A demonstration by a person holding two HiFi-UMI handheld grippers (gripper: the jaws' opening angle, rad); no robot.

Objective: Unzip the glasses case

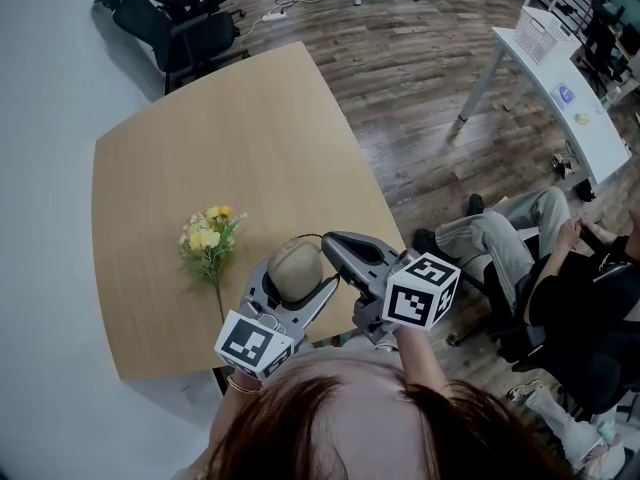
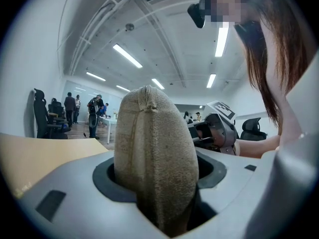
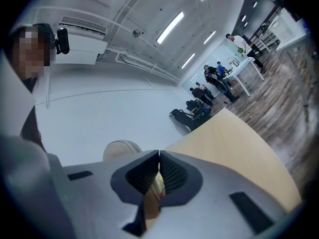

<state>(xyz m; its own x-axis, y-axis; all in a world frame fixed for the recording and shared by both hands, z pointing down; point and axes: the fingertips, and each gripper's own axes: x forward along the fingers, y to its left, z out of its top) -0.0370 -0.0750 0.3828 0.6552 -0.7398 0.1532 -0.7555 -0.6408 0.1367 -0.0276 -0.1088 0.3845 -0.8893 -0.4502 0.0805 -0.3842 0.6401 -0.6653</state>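
Glasses case (image 1: 296, 270) is up off the table (image 1: 200, 168), hovering over its near edge, and it's a tan, fuzzy-looking fabric thing with a seam running over the top. The left gripper (image 1: 295, 286) has it wedged between its jaws. In the left gripper view the case (image 2: 152, 158) fills the whole gap, with both dark pads pressed against its sides, so the jaws are only as far apart as the case is thick.

The right gripper (image 1: 335, 243) is over that same near edge of the table, with its tip right up against the top end of the case. In the right gripper view its jaws (image 3: 158, 176) are squeezed together with the tips meeting. Honestly I can't make out anything pinched in there, just a sliver of table showing through lower down. In the head view a thin dark line arcs over the case toward that tip, but it's too small to say what it is.

Also on the table, toward the near left, is a little bunch of yellow flowers (image 1: 208, 240) lying flat. Off the table's right side someone is sitting in a chair (image 1: 520, 258), and beyond the far left corner there are black office chairs (image 1: 175, 18).
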